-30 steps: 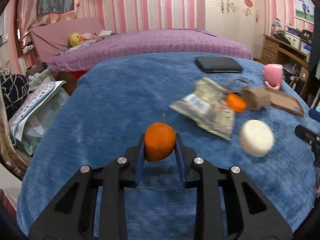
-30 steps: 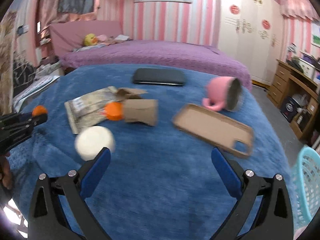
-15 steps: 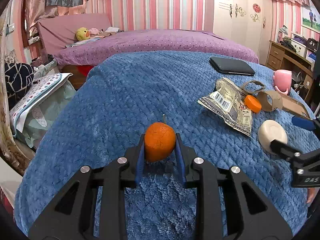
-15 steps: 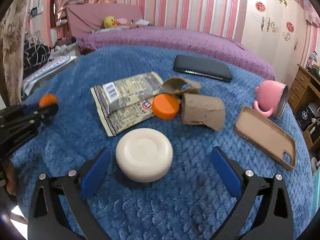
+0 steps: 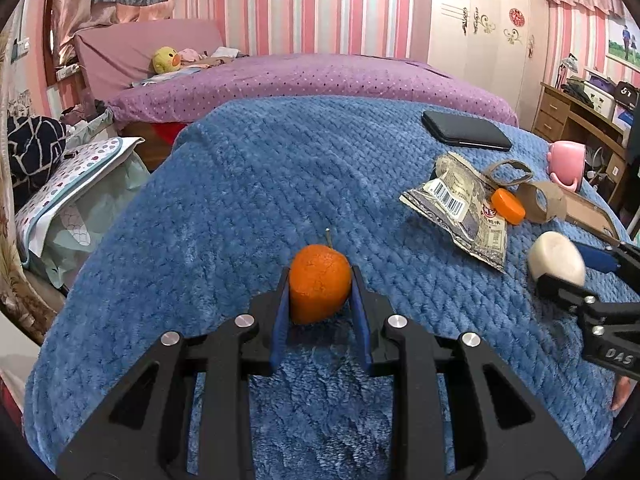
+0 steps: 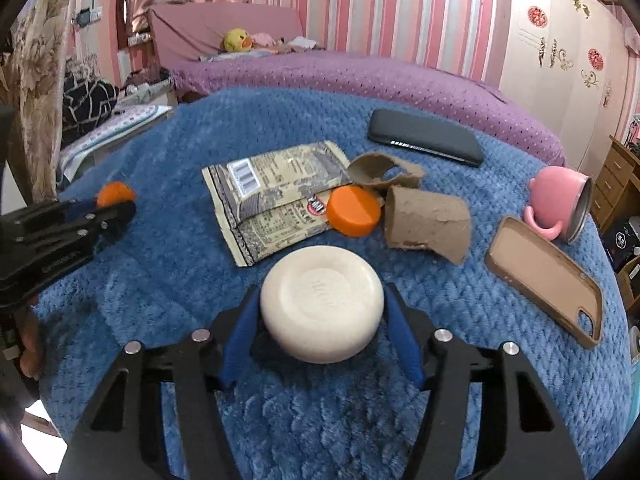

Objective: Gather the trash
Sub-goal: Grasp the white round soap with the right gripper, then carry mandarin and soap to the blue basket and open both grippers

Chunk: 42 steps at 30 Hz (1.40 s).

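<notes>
Change: Since half a second ago my right hand-held gripper [image 6: 322,316] has gone from spread wide around the round soap bar [image 6: 322,308] to narrowed onto it, a blue pad at each side of its rim.
Meaning: I judge the soap is now gripped but not yet lifted; it looks to rest on the blue blanket [image 6: 460,320].
Left hand-held gripper [image 5: 320,280]: unchanged across the frames, clamped on the small orange [image 5: 319,283], held just above the blanket near its left side.
Orange pointing: its stem stands up and slightly away from me; it is nearly round, so no real long axis.
Soap pointing: flat face up, a disc with no long axis; I hold it across its width.
Trash left: the snack wrapper [image 6: 276,204] lies flat, long axis running from near-left to far-right, barcode end at the far left; the orange bottle cap [image 6: 354,211] rests on its right edge; the cardboard tube [image 6: 428,224] lies on its side, axis left-right, with a torn cardboard strip [image 6: 384,172] behind it.
Not trash, I judge: black phone [image 6: 424,142], pink mug [image 6: 560,204] on its side, phone case [image 6: 546,280].
</notes>
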Available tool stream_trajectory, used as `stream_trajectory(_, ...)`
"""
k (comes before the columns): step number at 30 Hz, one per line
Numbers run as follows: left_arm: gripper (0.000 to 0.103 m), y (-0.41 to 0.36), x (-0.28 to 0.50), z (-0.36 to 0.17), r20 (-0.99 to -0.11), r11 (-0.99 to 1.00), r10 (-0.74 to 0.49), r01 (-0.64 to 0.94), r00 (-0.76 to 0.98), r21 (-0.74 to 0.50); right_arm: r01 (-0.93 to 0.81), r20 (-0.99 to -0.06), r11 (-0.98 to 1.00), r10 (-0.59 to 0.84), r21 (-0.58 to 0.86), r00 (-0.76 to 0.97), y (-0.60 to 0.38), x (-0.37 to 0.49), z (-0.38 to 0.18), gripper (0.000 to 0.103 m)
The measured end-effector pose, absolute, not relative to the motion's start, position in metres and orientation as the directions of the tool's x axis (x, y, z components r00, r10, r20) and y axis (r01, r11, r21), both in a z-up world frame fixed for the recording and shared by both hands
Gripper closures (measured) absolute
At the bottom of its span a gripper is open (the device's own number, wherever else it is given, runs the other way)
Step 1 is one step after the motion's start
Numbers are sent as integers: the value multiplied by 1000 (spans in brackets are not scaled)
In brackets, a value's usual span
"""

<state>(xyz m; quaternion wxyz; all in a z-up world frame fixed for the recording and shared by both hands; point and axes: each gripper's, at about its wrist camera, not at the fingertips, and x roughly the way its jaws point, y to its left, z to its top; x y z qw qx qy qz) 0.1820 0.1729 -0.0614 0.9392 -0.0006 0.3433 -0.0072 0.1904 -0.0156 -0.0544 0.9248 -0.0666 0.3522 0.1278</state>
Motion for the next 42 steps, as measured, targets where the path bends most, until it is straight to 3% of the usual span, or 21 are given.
stream_trajectory(12, 77, 162, 178, -58, -636, 998, 58, -27, 770, 59, -193, -636, 980, 114, -56, 763, -87, 163, -41, 42)
stream_trajectory(31, 77, 26, 130, -1, -567, 995, -95, 96, 818, -29, -8, -572, 999, -17, -40, 820, -220, 120, -12, 42)
stream_trajectory(42, 77, -47, 123, 5, -572, 987, -139, 158, 809, -17, 69, -548, 996, -84, -48, 832, -287, 92, 0, 42)
